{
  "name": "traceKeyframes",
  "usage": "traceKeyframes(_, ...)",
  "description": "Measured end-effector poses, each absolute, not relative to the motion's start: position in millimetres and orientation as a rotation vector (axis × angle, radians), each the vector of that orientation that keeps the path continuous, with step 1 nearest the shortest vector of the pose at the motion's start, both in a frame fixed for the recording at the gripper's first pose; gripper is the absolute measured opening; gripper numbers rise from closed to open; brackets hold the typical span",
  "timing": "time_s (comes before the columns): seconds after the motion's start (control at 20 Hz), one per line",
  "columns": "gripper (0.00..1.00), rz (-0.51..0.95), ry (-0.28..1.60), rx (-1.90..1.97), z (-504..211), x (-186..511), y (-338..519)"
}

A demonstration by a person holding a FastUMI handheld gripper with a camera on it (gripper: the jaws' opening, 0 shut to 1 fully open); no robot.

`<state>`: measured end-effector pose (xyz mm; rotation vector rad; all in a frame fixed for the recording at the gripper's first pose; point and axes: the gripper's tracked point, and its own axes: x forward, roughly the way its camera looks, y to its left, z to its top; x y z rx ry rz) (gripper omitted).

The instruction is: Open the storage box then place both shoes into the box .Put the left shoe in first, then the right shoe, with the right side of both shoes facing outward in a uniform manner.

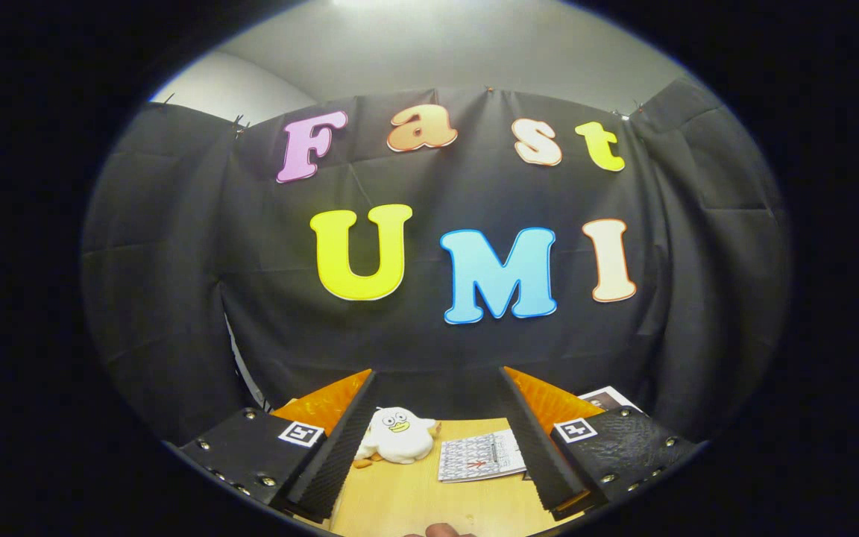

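My gripper [437,388] is open, its two fingers [336,447] spread wide with nothing between them. It is raised and points at the booth's black cloth wall, so only a small strip of the wooden table [400,500] shows between the fingers. I see no shoes and no storage box from here.
A white plush duck [398,435] lies on the table between the fingers, close to the left one. A printed sheet [480,456] lies beside it, near the right finger. Another paper [608,397] sits beyond the right finger. A fingertip of a hand [441,530] shows at the table's near edge.
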<state>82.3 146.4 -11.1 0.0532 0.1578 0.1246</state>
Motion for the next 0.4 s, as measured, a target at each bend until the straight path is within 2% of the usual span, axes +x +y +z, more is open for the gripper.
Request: traceKeyframes(0.4, 0.97, 0.098, 0.139, 0.060, -23.7, 65.7, 100.8)
